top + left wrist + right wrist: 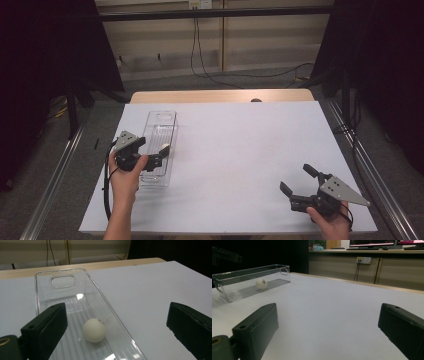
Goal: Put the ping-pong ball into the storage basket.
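Observation:
A clear plastic bin lies lengthwise on the left part of the white table. A white ball with a small dark mark rests on the bin's ribbed floor, touching nothing else. My left gripper hovers over the near half of the bin, open, with the ball below and ahead of its jaws. In the left gripper view the left gripper stands wide, one jaw over the bin and one over the table. My right gripper is open near the front right corner, nothing between its jaws.
In the right gripper view the bin with the ball stands far off to the left. A wooden strip edges the table's far side. Cables hang on the wall behind. Metal rails run along both sides of the table.

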A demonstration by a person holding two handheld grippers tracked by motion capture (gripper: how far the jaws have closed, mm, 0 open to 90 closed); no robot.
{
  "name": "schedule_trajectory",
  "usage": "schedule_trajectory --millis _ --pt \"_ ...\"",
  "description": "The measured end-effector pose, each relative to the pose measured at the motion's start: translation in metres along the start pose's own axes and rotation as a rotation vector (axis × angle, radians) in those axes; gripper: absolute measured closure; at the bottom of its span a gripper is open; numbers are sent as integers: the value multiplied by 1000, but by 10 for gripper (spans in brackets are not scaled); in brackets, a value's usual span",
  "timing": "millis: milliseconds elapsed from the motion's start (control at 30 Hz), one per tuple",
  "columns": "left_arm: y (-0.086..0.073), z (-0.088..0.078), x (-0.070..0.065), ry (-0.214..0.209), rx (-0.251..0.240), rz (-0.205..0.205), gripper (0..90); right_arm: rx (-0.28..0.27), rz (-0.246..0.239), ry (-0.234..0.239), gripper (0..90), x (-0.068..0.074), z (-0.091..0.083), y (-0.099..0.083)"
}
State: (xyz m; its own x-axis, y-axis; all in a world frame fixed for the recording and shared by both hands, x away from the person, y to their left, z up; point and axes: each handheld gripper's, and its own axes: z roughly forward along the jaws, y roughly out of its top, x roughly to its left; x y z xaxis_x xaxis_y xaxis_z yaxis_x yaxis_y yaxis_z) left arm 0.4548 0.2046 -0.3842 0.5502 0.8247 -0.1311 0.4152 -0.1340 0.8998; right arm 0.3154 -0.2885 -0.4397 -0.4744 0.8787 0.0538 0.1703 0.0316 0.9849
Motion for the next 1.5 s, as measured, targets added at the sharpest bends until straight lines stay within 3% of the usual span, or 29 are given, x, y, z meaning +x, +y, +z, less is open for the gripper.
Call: schedule_trajectory --millis 400,567,767,1500 --pt "-3 -6 -2 8 -25 11 34 -5 3 -10 24 -1 0 0" --pt "-6 -8 -2 -9 -37 11 34 -3 2 -4 24 -1 0 0" --pt "-9 -11 -5 8 -47 20 34 -2 3 -7 24 -1 0 0" --pt "-28 -19 -13 -42 -60 48 34 -3 13 -7 24 0 1 -1"
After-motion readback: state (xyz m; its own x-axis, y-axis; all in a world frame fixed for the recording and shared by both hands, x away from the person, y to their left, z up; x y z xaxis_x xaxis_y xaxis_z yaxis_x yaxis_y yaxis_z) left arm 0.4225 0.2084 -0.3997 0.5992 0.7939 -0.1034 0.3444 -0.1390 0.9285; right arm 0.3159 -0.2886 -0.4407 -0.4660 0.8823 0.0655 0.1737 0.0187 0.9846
